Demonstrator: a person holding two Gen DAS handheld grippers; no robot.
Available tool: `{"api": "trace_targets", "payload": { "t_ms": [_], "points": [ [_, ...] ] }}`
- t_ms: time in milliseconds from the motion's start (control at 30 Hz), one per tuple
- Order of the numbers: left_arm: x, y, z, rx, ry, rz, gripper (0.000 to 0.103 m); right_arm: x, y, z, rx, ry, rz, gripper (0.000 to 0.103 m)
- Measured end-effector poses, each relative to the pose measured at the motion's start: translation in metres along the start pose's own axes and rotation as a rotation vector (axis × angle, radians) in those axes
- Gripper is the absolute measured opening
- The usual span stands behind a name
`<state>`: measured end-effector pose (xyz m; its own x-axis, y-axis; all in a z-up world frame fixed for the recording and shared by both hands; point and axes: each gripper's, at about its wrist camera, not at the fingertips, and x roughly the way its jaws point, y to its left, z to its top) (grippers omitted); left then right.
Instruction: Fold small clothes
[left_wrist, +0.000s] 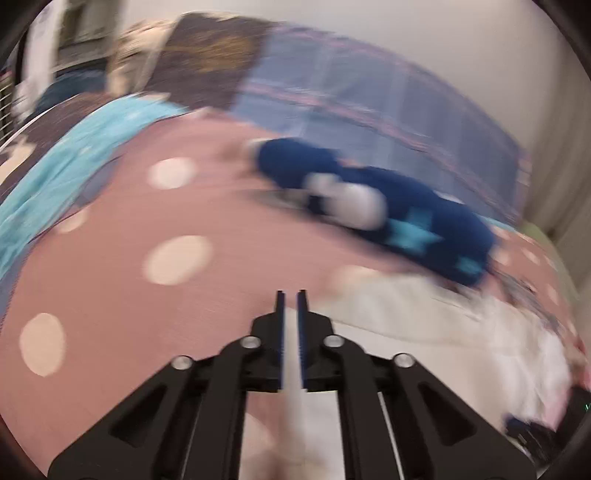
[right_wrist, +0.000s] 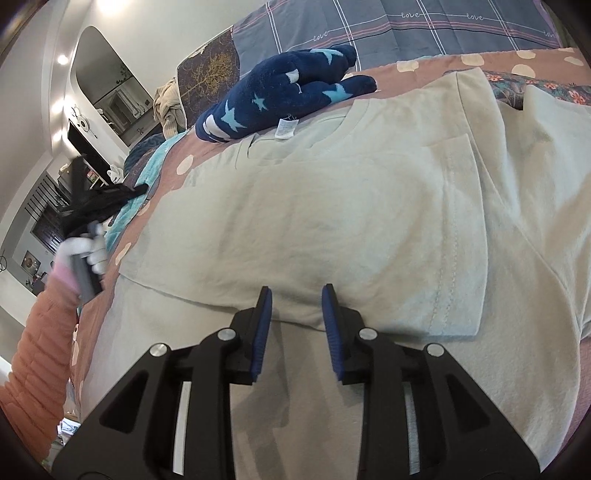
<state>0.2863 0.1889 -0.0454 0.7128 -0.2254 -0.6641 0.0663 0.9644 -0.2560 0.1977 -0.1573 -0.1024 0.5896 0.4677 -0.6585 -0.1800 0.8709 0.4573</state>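
Two grippers work a pale T-shirt (right_wrist: 332, 206) spread across the bed's (right_wrist: 406, 66) middle. Right gripper (right_wrist: 296, 295), jaws apart, rests over its folded hem; left gripper (left_wrist: 291, 295), nearly together, holds nothing. Folding looks midway; next, pinch that hem.

Bed covered with a pink polka-dot sheet (right_wrist: 406, 66). At its head, a grey plaid quilt (right_wrist: 424, 29) with "love" stitched along the stripes, beside a dark pillow (right_wrist: 210, 70) printed with a gold tree. A turquoise blanket (right_wrist: 147, 177) lies along the bed's far edge. Plain pale wall (right_wrist: 155, 22) behind. An arched mirror (right_wrist: 110, 81) hangs on it, with round lights (right_wrist: 62, 59) glowing beside. Below the mirror a dark screen (right_wrist: 86, 146), and further down a slatted panel (right_wrist: 40, 199). Left wrist view is motion-blurred; the same sheet shows there.
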Motion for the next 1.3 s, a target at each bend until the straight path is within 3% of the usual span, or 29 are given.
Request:
{"api": "trace_targets", "payload": {
  "t_ms": [33, 100, 133, 200, 233, 267, 333, 433, 500, 567, 633, 733, 867, 1000, 1033, 1067, 1100, 1133, 1200, 1300],
  "points": [
    [-0.004, -0.014, -0.008, 0.028, 0.009, -0.052, 0.024, 0.000, 0.000, 0.000, -0.001, 0.000, -0.001, 0.028],
    [-0.007, -0.051, -0.033, 0.107, 0.067, -0.127, 0.034, 0.000, 0.001, 0.000, -0.001, -0.001, -0.002, 0.028],
    [-0.002, -0.063, -0.044, 0.140, 0.097, -0.128, 0.036, 0.000, 0.000, -0.001, -0.001, -0.002, -0.002, 0.028],
    [0.030, -0.094, -0.083, 0.249, 0.198, -0.073, 0.037, -0.001, 0.000, 0.000, 0.001, -0.004, -0.002, 0.028],
    [0.046, -0.105, -0.101, 0.314, 0.197, 0.000, 0.040, -0.002, 0.000, -0.001, 0.003, -0.009, 0.000, 0.028],
    [0.046, -0.112, -0.107, 0.362, 0.145, 0.036, 0.040, -0.005, 0.000, -0.001, 0.009, -0.020, -0.002, 0.028],
    [0.045, -0.113, -0.103, 0.348, 0.144, 0.048, 0.042, -0.016, -0.002, -0.002, 0.020, -0.049, -0.035, 0.026],
    [0.043, -0.102, -0.101, 0.295, 0.144, 0.009, 0.042, -0.066, -0.005, 0.000, -0.057, -0.164, -0.207, 0.026],
    [0.042, -0.108, -0.101, 0.311, 0.141, 0.025, 0.042, -0.098, -0.011, 0.003, -0.127, -0.208, -0.344, 0.031],
    [0.046, -0.116, -0.100, 0.345, 0.137, 0.058, 0.042, -0.133, -0.029, 0.010, -0.216, -0.211, -0.559, 0.050],
    [0.045, -0.116, -0.102, 0.353, 0.135, 0.065, 0.043, -0.154, -0.050, 0.020, -0.298, -0.146, -0.760, 0.067],
    [0.044, -0.111, -0.100, 0.331, 0.138, 0.043, 0.042, -0.185, -0.098, 0.036, -0.430, -0.002, -1.064, 0.069],
    [0.044, -0.112, -0.100, 0.332, 0.137, 0.043, 0.043, -0.186, -0.132, 0.041, -0.622, 0.197, -1.178, 0.071],
    [0.044, -0.112, -0.100, 0.330, 0.136, 0.041, 0.043, -0.169, -0.161, 0.051, -0.728, 0.289, -1.301, 0.069],
    [0.043, -0.112, -0.100, 0.329, 0.136, 0.040, 0.043, -0.164, -0.171, 0.056, -0.719, 0.316, -1.321, 0.060],
    [0.043, -0.112, -0.100, 0.328, 0.136, 0.039, 0.043, -0.161, -0.178, 0.058, -0.691, 0.342, -1.318, 0.021],
    [0.043, -0.111, -0.100, 0.326, 0.136, 0.036, 0.043, -0.160, -0.184, 0.061, -0.643, 0.358, -1.305, 0.002],
    [0.043, -0.111, -0.100, 0.324, 0.136, 0.034, 0.043, -0.164, -0.186, 0.066, -0.590, 0.331, -1.284, 0.003],
    [0.043, -0.109, -0.099, 0.317, 0.136, 0.025, 0.043, -0.179, -0.176, 0.076, -0.476, 0.185, -1.175, 0.002],
    [0.043, -0.108, -0.099, 0.308, 0.138, 0.014, 0.043, -0.212, -0.160, 0.094, -0.245, -0.037, -0.961, 0.003]
  ]
}}
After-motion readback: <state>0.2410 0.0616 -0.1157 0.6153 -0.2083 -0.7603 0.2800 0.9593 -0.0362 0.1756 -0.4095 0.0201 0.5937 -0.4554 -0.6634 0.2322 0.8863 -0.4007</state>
